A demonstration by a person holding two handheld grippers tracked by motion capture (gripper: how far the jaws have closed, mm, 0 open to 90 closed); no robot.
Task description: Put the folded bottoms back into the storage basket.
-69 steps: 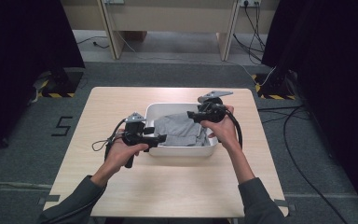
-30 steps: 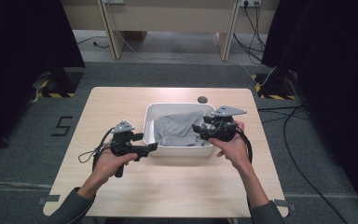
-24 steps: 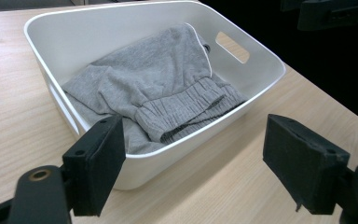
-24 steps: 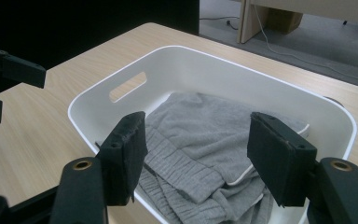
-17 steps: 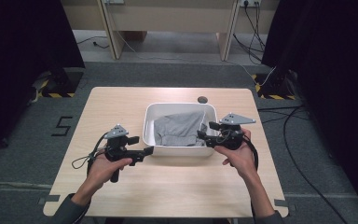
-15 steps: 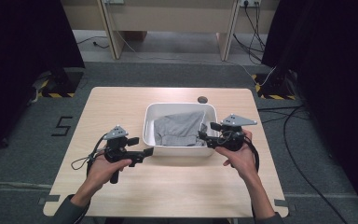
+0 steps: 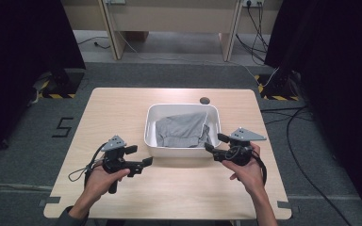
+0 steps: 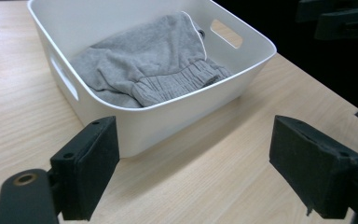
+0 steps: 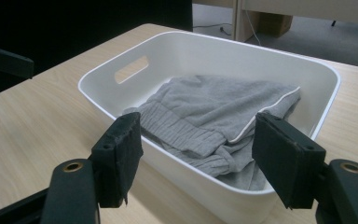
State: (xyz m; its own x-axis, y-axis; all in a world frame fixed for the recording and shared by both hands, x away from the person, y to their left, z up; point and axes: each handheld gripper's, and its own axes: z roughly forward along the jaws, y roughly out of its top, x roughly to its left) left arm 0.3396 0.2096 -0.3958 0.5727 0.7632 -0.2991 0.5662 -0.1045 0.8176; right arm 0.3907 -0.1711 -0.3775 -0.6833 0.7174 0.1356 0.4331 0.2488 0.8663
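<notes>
A white plastic basket (image 7: 181, 151) with handle slots stands at the middle of the wooden table and holds a crumpled grey garment (image 7: 181, 129). My left gripper (image 7: 140, 156) hovers off the basket's near left corner, open, its jaws just opening wider with nothing between them. My right gripper (image 7: 215, 142) sits by the near right corner, open too, jaws also just opening and empty. In the left gripper view, the gripper (image 8: 200, 172) faces the basket (image 8: 168, 121) and garment (image 8: 154, 70). The right gripper (image 9: 203, 158) looks over the basket rim (image 9: 116, 100) at the garment (image 9: 209, 116).
A dark round hole (image 7: 204, 100) lies in the tabletop behind the basket. A cable (image 7: 82, 172) loops from the left gripper over the table. Bare wood lies along the near edge and on the left. Black curtains and floor cables flank the table.
Both hands have drawn back from the basket toward the table's near edge, and both sets of jaws stand wider. The grey garment stays in the basket.
</notes>
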